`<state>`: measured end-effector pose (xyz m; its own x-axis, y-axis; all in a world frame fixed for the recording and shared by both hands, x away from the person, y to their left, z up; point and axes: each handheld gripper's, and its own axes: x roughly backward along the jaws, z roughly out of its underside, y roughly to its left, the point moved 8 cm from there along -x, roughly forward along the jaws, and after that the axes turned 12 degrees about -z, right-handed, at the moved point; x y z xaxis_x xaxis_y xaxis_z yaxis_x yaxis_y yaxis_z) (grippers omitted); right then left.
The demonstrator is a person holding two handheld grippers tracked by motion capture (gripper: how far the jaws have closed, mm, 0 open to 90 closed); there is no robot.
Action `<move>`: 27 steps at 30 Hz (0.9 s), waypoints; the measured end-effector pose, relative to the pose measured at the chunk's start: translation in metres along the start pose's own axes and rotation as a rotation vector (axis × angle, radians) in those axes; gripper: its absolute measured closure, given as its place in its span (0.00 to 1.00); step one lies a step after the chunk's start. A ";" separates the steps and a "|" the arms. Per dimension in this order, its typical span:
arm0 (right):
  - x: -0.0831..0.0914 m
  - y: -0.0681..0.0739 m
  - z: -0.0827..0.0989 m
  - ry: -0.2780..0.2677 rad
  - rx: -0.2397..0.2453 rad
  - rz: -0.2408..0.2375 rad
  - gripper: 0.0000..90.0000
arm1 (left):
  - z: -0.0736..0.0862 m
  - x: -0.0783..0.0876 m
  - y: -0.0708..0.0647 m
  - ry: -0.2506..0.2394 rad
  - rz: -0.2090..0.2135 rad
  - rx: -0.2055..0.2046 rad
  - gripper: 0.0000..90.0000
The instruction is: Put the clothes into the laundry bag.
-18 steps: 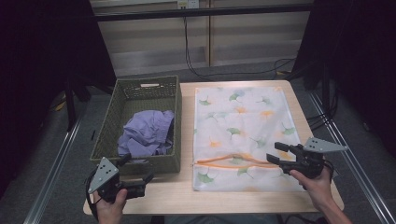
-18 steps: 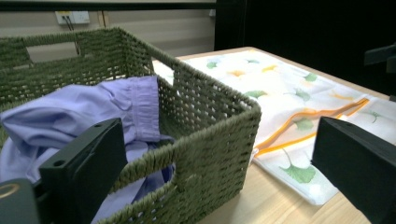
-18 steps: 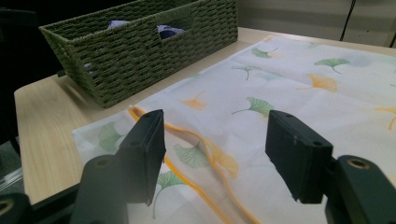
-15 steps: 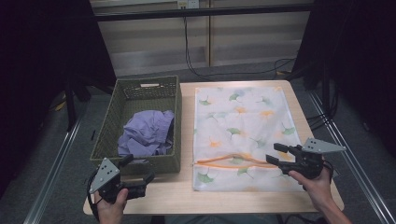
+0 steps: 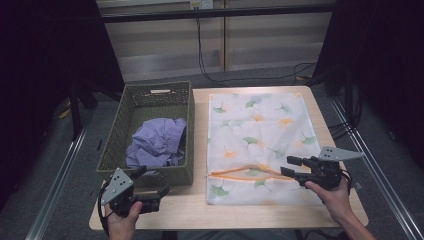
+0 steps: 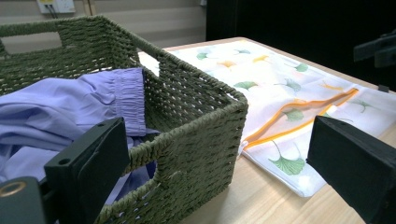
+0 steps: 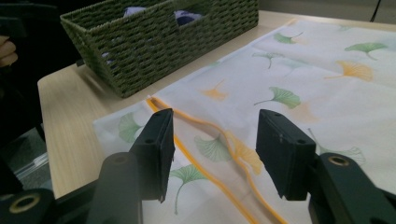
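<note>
— Where do you stand? Your right tongs [image 5: 292, 167] hang spread over the orange zipper [image 5: 245, 174] of the ginkgo-print mesh laundry bag [image 5: 257, 135], flat on the worktop [image 5: 190, 210]; nothing pinched.

— What's left? Everything, by the look of it: the lilac garment [image 5: 155, 142] lies in the wicker basket [image 5: 150, 102], your left tongs [image 5: 150, 182] spread and empty at its near corner.
</note>
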<state>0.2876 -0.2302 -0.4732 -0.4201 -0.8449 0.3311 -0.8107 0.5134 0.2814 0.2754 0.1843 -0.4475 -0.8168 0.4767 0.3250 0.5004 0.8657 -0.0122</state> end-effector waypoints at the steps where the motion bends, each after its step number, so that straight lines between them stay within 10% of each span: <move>1: -0.003 0.000 0.002 0.028 0.000 0.003 0.60 | 0.001 0.000 0.001 0.008 -0.012 -0.007 0.06; 14: -0.039 0.009 0.003 0.157 -0.013 -0.118 0.67 | 0.004 0.004 0.000 0.022 -0.016 -0.028 0.09; 27: -0.070 -0.007 -0.015 0.201 0.001 -0.091 0.67 | 0.003 0.004 0.003 0.004 -0.030 -0.037 0.09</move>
<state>0.3285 -0.1721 -0.4847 -0.2558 -0.8406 0.4774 -0.8419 0.4364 0.3173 0.2727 0.1898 -0.4491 -0.8305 0.4500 0.3282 0.4861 0.8733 0.0326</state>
